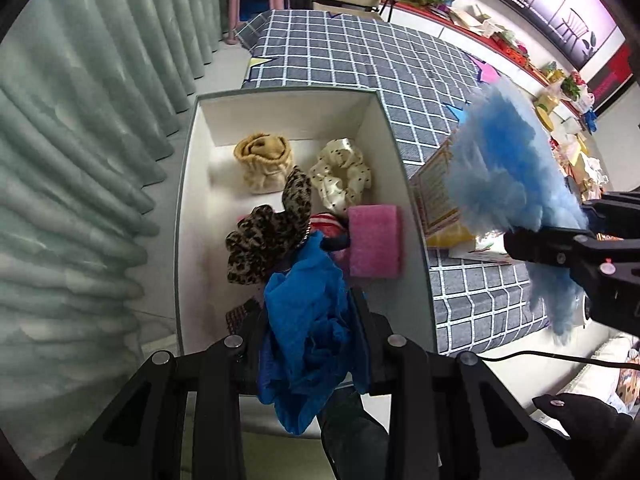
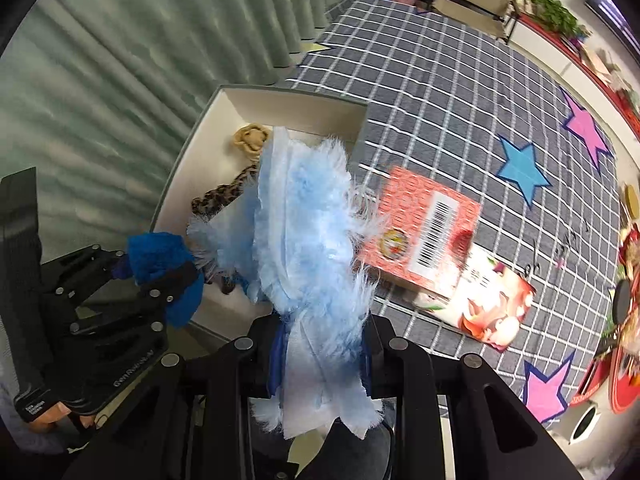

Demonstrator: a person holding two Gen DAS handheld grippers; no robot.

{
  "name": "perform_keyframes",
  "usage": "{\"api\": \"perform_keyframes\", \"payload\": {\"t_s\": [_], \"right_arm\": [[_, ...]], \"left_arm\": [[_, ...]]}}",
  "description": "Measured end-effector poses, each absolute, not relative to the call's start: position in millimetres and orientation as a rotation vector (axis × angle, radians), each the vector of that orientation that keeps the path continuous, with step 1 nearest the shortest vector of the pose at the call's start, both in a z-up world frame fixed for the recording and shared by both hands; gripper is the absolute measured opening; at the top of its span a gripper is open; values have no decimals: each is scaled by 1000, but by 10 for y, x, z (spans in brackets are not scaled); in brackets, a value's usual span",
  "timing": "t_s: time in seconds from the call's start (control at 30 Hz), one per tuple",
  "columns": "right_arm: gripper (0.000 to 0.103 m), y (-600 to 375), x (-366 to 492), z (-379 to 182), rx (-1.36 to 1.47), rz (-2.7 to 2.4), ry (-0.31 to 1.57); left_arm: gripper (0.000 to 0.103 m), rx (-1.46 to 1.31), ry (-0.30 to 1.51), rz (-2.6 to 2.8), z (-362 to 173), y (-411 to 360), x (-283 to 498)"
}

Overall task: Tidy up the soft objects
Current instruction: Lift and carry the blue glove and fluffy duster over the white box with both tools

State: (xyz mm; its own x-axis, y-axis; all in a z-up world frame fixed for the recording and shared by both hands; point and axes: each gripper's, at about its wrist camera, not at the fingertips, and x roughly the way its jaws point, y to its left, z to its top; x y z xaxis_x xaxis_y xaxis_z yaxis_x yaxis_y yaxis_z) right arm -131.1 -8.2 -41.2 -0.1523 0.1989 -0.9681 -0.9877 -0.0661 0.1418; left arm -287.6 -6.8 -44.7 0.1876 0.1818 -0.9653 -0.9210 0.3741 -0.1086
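In the left wrist view my left gripper (image 1: 312,320) is shut on a crumpled deep-blue cloth (image 1: 304,344), held above the near end of a white open box (image 1: 288,120). Inside lie a beige scrunchie (image 1: 264,162), a cream dotted scrunchie (image 1: 342,176), a leopard-print scrunchie (image 1: 264,236), a pink sponge (image 1: 374,240) and a red striped piece (image 1: 326,222). My right gripper (image 1: 580,220) hangs to the right of the box, over the table. In the right wrist view the right gripper (image 2: 320,344) is shut on a fluffy light-blue piece (image 2: 308,220). The left gripper (image 2: 160,268) with the blue cloth (image 2: 158,252) is at its left.
The box stands on a grey checked tablecloth (image 2: 440,100) with star patches. A red booklet (image 2: 432,224) and a floral packet (image 2: 492,308) lie just right of the box. Pale green curtains (image 1: 80,160) hang along the left. Cluttered shelves (image 1: 560,92) line the far right.
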Motion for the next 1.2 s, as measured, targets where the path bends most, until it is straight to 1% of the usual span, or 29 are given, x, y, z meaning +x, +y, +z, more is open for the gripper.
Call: {"api": "perform_keyframes", "payload": {"t_s": [0.73,1.2], "right_arm": [[30,441,-1699,-470,-1074,1528,1109],[30,628,-1677,-557,-1061,1517,1126]], "left_arm": [[37,-891,1114,970,-556,126,-2942],[37,-909,1124,984,-596,253,-2903]]}}
